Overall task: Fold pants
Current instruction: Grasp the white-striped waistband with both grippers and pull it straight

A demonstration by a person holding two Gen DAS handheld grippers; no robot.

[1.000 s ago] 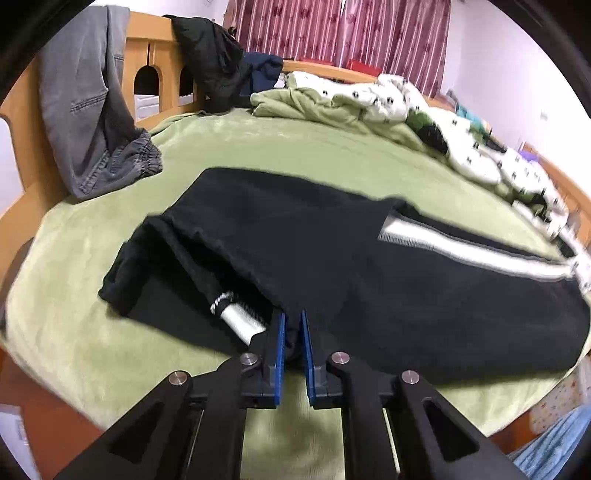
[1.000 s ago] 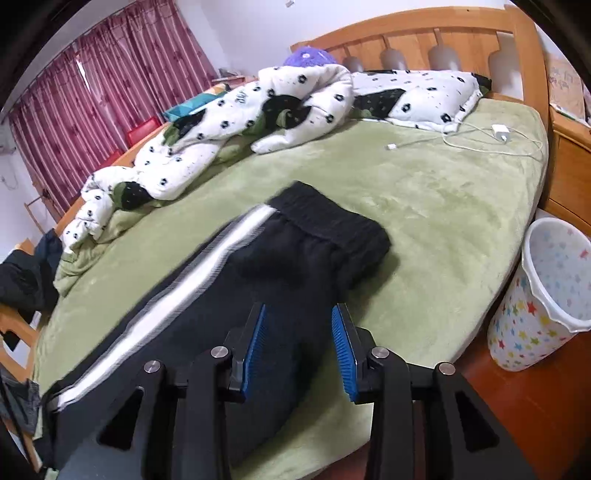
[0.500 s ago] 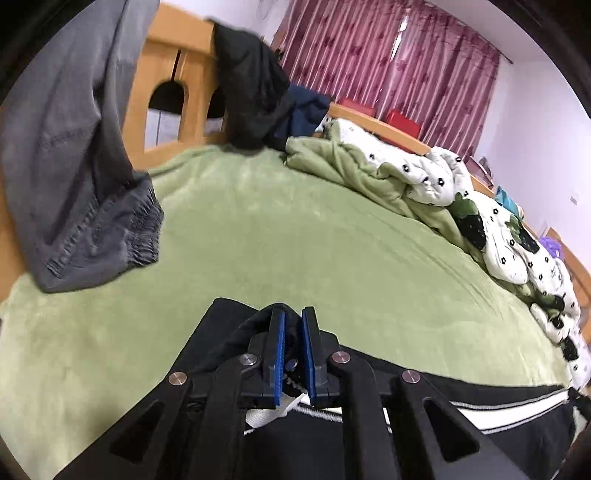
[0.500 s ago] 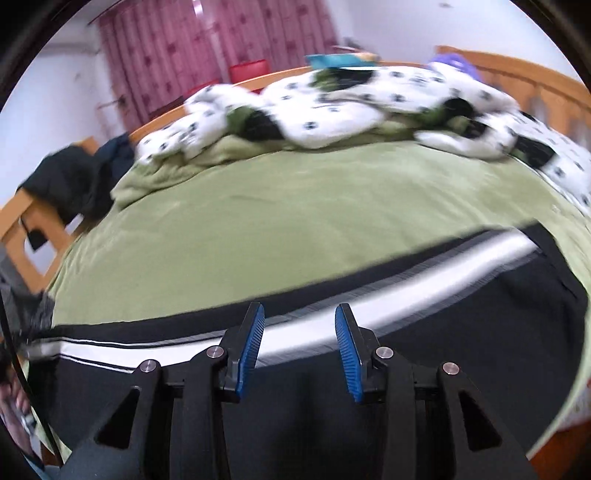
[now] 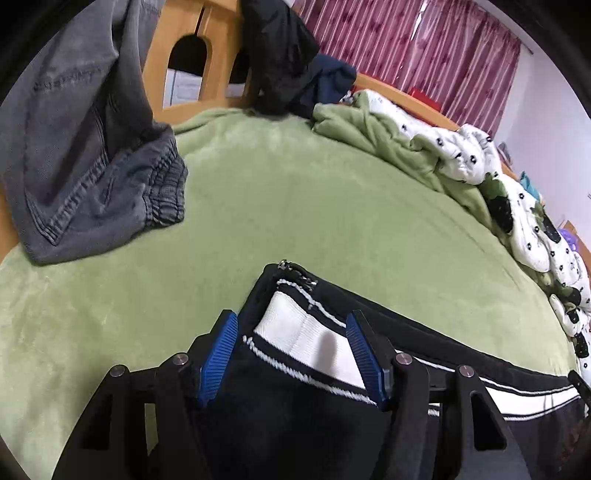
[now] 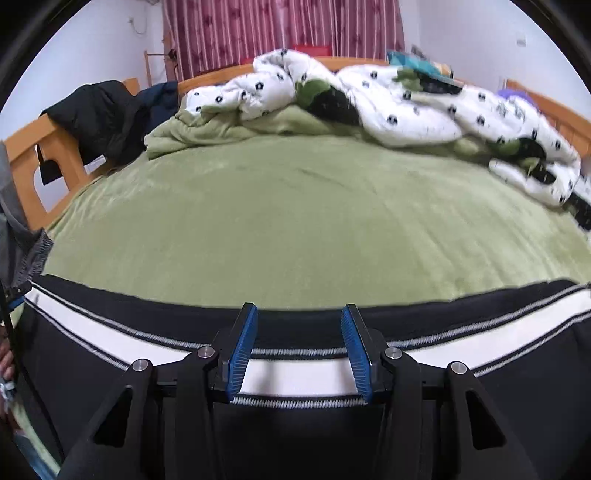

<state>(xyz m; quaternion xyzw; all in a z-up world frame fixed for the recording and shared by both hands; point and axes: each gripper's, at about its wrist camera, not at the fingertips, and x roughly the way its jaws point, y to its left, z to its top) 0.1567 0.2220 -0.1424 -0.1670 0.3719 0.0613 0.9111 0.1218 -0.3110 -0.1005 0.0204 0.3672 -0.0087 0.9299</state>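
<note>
Black pants (image 5: 295,417) with a white side stripe (image 5: 306,336) lie on the green bed cover (image 5: 314,221). In the left wrist view my left gripper (image 5: 291,350) is open, its blue pads on either side of the striped end of the pants, holding nothing. In the right wrist view the pants (image 6: 295,435) stretch left to right along the near edge of the bed, the stripe (image 6: 299,373) running across. My right gripper (image 6: 299,347) is open just above the stripe, near the middle of the pants, and holds nothing.
Grey jeans (image 5: 85,147) hang over the wooden footboard (image 5: 221,62) at left, beside a dark jacket (image 5: 280,55). A crumpled white and green duvet (image 6: 369,107) lies along the far side of the bed. Red curtains (image 6: 280,29) hang behind.
My left gripper carried the pants' end up and over, then opened and let it go. My right gripper stayed open and swung from the cuff end to the middle of the pants.
</note>
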